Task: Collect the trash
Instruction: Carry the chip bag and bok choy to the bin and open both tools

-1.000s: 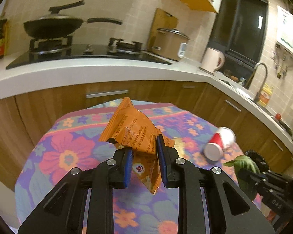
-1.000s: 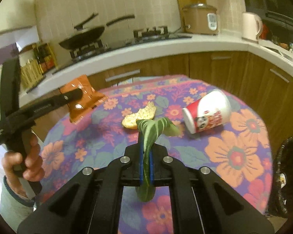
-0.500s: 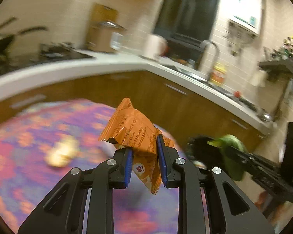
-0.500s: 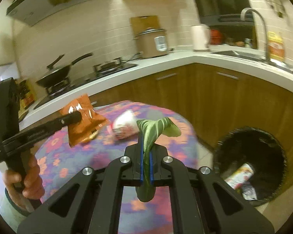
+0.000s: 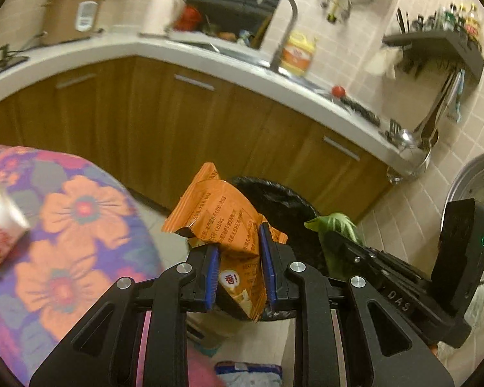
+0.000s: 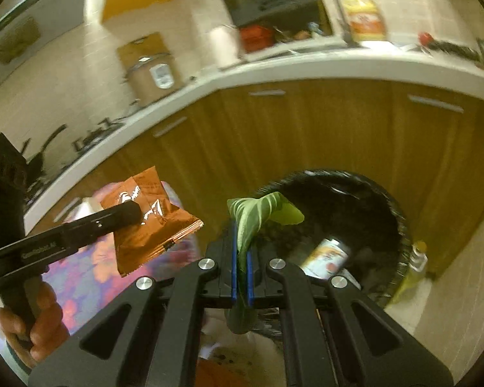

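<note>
Left wrist view: left gripper [image 5: 238,266] clamped on an orange snack wrapper [image 5: 222,222], blue pads biting its lower half so the crumpled top stands free; long axis runs roughly 6 to 12 o'clock, torn end tipped toward 11. Black-lined trash bin [image 5: 274,200] sits right behind the wrapper, so this reads as a carry to the drop point. Right gripper [image 5: 330,242] comes in from 4 o'clock with a green leaf [image 5: 335,225] at its tip. Floral tablecloth [image 5: 64,225] at 9 o'clock, a white-and-red cup [image 5: 0,225] lying on it, not yet collected. Right wrist view: right gripper [image 6: 241,258] fully closed on the leaf [image 6: 258,213], thin stem pinched between the pads, blade up at 12 and curling toward 2, stem end hanging out at 6. Bin [image 6: 400,225] dead ahead at 1–2 o'clock with a can [image 6: 326,258] already inside. Left gripper [image 6: 135,211] with wrapper [image 6: 148,225] at 9–10 o'clock, person's hand [image 6: 32,329] on its handle. My read: both loads are near the rim, release comes next.
</note>
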A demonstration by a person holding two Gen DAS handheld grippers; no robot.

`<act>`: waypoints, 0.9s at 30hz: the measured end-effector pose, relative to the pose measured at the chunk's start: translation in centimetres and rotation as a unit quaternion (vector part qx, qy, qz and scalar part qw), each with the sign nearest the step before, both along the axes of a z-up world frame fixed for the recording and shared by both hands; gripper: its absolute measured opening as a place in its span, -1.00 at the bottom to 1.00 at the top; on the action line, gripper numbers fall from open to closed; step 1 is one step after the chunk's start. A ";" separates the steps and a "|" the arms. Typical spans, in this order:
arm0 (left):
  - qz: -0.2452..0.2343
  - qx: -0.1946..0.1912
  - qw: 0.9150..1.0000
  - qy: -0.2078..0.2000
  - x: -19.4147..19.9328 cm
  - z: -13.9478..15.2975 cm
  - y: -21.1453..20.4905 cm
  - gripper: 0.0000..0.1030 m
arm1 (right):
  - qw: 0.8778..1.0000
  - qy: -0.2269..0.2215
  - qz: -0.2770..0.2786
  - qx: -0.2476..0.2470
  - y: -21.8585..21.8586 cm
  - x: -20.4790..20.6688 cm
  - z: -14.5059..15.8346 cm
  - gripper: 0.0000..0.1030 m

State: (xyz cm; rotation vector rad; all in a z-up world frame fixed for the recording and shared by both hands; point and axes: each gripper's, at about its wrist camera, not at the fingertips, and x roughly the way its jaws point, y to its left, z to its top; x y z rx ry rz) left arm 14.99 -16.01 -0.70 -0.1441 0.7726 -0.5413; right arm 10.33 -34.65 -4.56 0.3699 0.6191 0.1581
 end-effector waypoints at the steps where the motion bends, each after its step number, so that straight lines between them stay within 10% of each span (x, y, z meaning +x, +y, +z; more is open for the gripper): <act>1: -0.005 0.007 1.000 0.005 0.5 -0.5 -0.8 -0.59 | 1.000 0.006 -0.003 0.003 -0.8 0.0 -0.6 -0.95; 15: -0.022 0.035 0.999 0.017 2.1 -2.0 -3.5 -0.14 | 0.997 0.072 -0.035 0.011 -2.9 2.3 -3.2 -0.85; 21: -0.019 0.031 0.999 -0.001 0.8 -0.7 -2.0 -0.02 | 0.997 0.067 -0.046 0.003 -2.6 1.7 -2.7 -0.10; 27: -0.008 0.013 1.000 -0.013 -1.0 0.5 0.5 0.06 | 0.997 0.063 -0.043 -0.003 -1.6 1.2 -1.6 -0.05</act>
